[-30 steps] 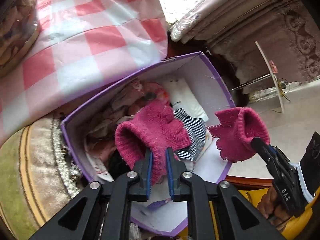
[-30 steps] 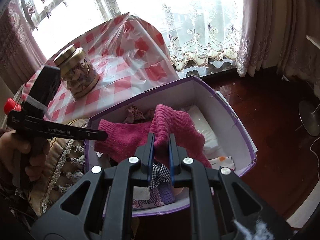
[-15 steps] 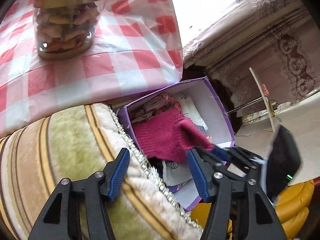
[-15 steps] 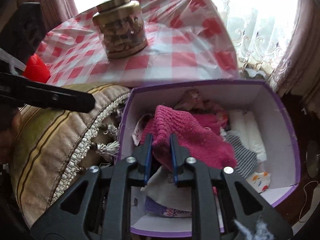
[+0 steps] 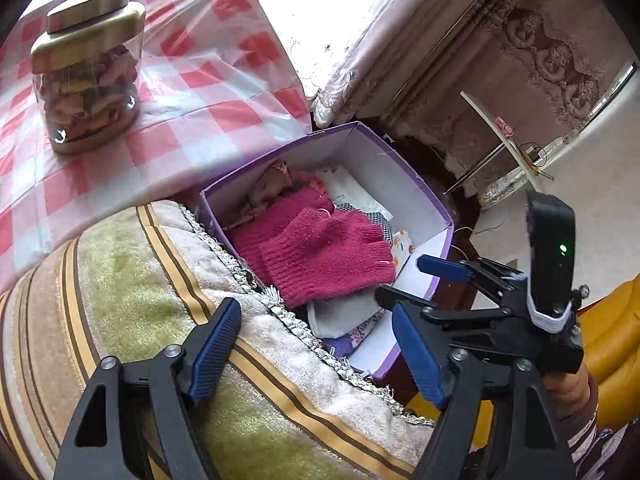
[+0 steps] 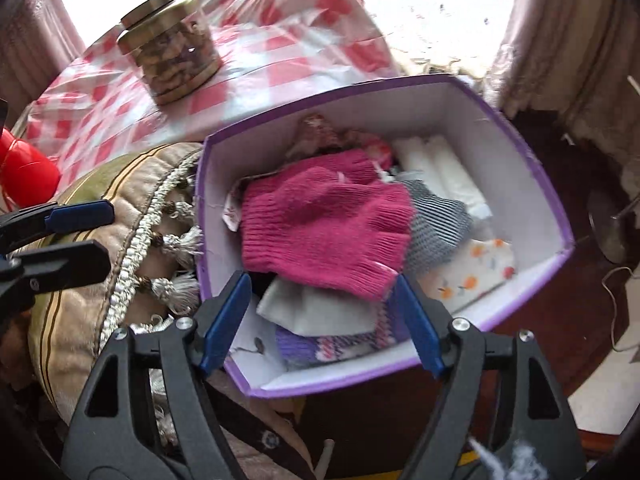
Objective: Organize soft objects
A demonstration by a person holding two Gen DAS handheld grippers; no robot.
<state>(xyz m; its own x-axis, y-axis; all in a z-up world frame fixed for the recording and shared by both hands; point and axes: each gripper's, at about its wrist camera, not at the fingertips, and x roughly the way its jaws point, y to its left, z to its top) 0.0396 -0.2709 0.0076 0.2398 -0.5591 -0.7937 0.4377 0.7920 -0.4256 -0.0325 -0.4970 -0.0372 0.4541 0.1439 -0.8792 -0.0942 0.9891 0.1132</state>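
Both of your tools are empty: the right gripper [image 6: 322, 320] stands with its jaws spread wide at the bottom of its frame, over the near rim of the purple box [image 6: 532, 168], and the left gripper [image 5: 316, 344] is just as wide open above the striped cushion [image 5: 132, 280]. The pink gloves [image 6: 328, 224] lie stacked at frame centre on the other clothes. Lift straight up and clear, so neither finger snags the knit.

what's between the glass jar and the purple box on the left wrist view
In the left wrist view, only the red checked tablecloth stretches between the glass jar and the purple box; nothing else sits there.
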